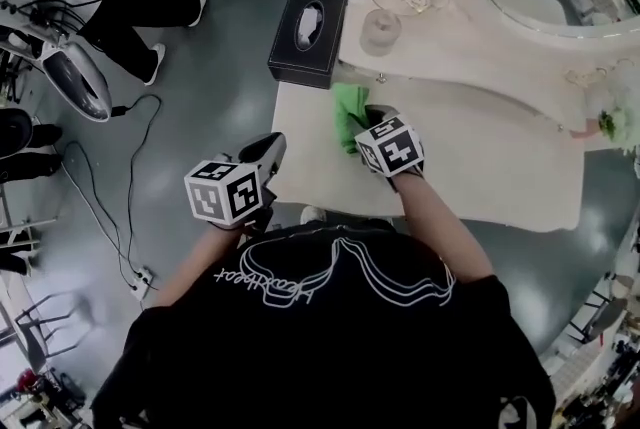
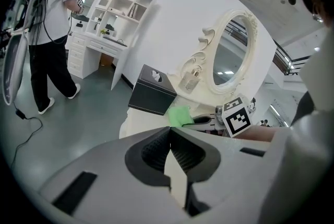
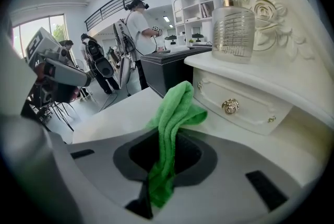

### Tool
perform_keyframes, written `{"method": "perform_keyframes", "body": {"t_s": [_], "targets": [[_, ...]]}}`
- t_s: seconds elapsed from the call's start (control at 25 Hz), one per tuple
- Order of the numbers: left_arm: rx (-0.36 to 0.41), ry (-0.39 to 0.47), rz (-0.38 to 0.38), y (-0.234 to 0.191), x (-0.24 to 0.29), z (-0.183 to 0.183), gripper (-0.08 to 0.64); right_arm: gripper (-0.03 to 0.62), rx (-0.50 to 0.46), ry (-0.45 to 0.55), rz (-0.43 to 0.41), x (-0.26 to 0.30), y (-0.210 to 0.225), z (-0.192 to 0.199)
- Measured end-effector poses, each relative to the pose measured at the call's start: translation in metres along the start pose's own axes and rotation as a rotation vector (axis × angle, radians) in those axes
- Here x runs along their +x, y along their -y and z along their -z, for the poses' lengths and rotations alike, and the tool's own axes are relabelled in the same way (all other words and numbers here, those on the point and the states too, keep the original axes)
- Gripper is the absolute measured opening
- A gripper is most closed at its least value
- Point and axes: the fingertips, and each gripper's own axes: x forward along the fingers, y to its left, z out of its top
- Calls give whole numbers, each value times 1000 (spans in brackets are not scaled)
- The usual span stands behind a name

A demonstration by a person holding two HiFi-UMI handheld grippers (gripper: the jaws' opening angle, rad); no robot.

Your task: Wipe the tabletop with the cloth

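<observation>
Well, the right gripper (image 1: 372, 122) has its jaws pinched on the green cloth (image 1: 349, 112), holding it over the back left corner of the cream dressing tabletop (image 1: 470, 157). In the right gripper view the cloth (image 3: 175, 108) runs straight out from between the jaws of that gripper (image 3: 167, 150). Its long axis points at the drawer front with the gold knob (image 3: 230, 106), and the free end looks to be resting on the surface, though I can't be sure. The left gripper (image 1: 272, 147) hangs off the table's left edge with its jaws pressed together on nothing, so the wiping falls to the right one. As I see it, the cloth is boxed in on two sides: the drawer riser carrying the glass bottle (image 1: 380, 30) stands just behind it, and the table's left edge, with the black tissue box (image 1: 307, 34) beyond that corner, is near. The open room is to the right and toward the person, where the bare top stretches wide, so a sweep that way seems the natural stroke.
</observation>
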Motion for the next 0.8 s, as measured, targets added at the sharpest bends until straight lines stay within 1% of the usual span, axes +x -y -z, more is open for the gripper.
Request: {"method": "perform_keyframes", "body": {"t_s": [0.12,0.32,0.52,0.8], "targets": [[-10,10,-13,10,1,-3,4,60,-14,-6,-3,-4,7,2],[-36,18,-41,22,5,-5,3,60,-9,-5,-7,-13,22,9],[-37,17,-43,38,14,-5,3,60,0,-4,-5,-25,36,18],[-36,11,-24,61,35,-5,3,60,7,-4,17,-41,57,34]]}}
